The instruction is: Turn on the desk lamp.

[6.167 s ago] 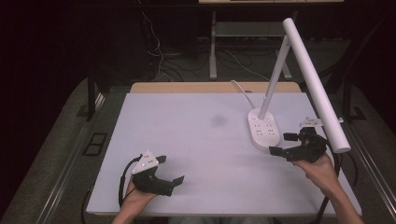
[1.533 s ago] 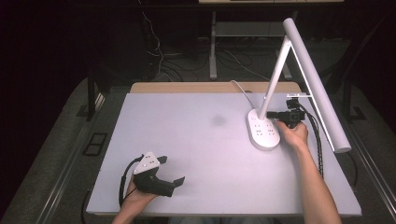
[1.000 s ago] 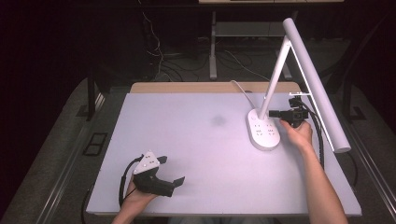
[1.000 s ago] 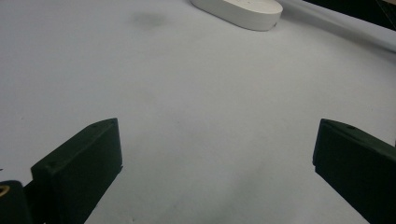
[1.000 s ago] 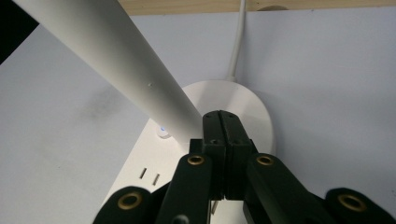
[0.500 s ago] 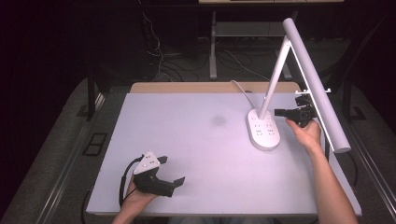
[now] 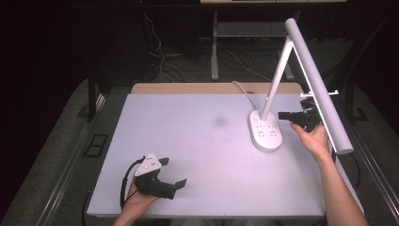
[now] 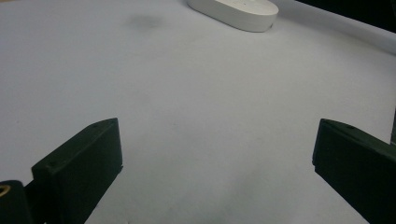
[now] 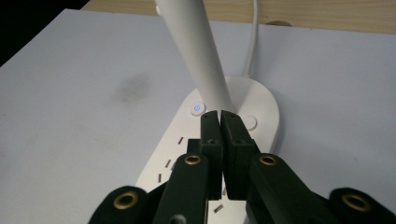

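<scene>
This is looking like a lab or recording studio, where a bare white table (image 7: 202, 141) is sitting under a white desk lamp (image 7: 301, 80) amid a blacked-out surround, with loose cables (image 7: 160, 42) trailing across the dark floor behind by metal stand legs (image 7: 215, 52).

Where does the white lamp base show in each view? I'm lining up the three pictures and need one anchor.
High view: the lamp base lies right of centre on the table, just left of the right gripper.
Left gripper view: it sits at the top edge, right of centre.
Right gripper view: it lies centre, behind the shut jaws.
Shared landmark: the dark smudge on the table beside the base.
</scene>
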